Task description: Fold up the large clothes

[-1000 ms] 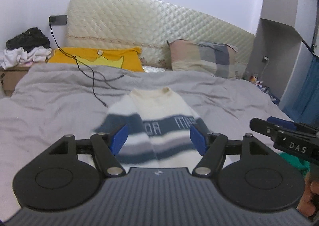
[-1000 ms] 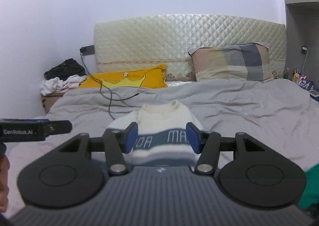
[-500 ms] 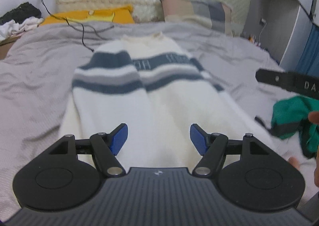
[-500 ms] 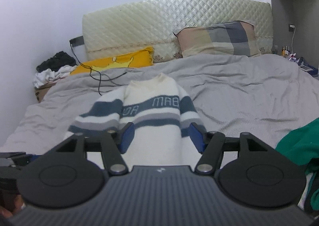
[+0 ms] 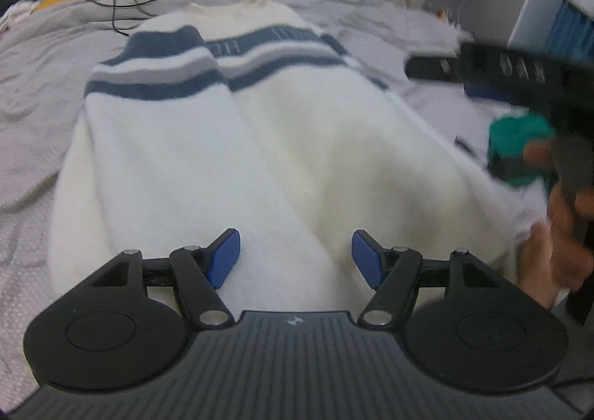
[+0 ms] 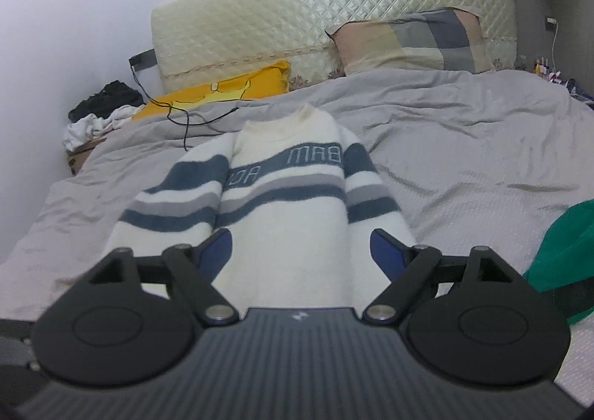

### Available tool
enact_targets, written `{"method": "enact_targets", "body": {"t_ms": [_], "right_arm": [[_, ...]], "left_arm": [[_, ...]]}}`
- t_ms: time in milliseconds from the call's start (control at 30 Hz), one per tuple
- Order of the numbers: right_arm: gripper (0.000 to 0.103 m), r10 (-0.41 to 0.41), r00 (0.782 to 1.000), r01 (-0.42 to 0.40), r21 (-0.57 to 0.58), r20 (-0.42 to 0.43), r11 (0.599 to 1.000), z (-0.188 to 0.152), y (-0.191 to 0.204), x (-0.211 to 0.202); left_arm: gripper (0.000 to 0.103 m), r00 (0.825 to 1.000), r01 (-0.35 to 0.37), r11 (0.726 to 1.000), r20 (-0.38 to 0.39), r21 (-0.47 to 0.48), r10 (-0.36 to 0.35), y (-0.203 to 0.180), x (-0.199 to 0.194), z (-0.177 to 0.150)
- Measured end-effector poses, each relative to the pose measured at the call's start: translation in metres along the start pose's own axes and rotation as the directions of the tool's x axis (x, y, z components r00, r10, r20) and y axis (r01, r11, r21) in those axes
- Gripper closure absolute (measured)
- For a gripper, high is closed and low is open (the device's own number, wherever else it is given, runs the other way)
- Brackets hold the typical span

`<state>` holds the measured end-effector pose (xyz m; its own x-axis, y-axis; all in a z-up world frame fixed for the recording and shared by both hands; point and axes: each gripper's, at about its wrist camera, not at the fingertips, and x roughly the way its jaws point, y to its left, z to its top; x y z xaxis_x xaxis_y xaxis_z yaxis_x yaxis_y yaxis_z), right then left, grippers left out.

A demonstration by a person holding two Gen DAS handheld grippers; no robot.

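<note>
Sweater (image 5: pixel 297 160) hem hidden behind left gripper (image 5: pixel 296 258), jaws released; right gripper (image 6: pixel 301 251) jaws opening, empty.

Left tool (image 5: pixel 295 258) jaws apart, nothing gripped; right tool (image 6: pixel 301 253) jaws opening, nothing gripped.

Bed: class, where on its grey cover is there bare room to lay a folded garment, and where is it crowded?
Bare grey cover lies right of the striped sweater, between the plaid pillow and the green garment. A narrower strip runs left of the sweater. Crowded: the black cable by the yellow pillow.
</note>
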<state>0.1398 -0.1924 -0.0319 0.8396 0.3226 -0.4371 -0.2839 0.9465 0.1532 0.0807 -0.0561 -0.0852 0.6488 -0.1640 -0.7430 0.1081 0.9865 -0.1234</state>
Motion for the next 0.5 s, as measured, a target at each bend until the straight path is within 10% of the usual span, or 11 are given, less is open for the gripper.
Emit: {"method": "enact_targets", "body": {"t_ms": [167, 300, 500], "right_arm": [[0.020, -0.024, 0.998, 0.025, 0.016, -0.055, 1.000, -0.003, -0.005, 0.022], [0.020, -0.046, 0.996, 0.047, 0.017, -0.077, 0.999, -0.006, -0.008, 0.028], [0.020, -0.048, 0.996, 0.050, 0.030, -0.071, 0.998, -0.009, -0.012, 0.022]], "left_arm": [[0.041, 0.997, -0.068, 0.994, -0.036, 0.086, 0.071, -0.013, 0.012, -0.005], [0.090, 0.994, -0.096, 0.991, -0.050, 0.095, 0.101, -0.008, 0.017, 0.000], [0.096, 0.993, -0.110, 0.994, 0.043, 0.006, 0.110, 0.044, -0.043, 0.032]]}}
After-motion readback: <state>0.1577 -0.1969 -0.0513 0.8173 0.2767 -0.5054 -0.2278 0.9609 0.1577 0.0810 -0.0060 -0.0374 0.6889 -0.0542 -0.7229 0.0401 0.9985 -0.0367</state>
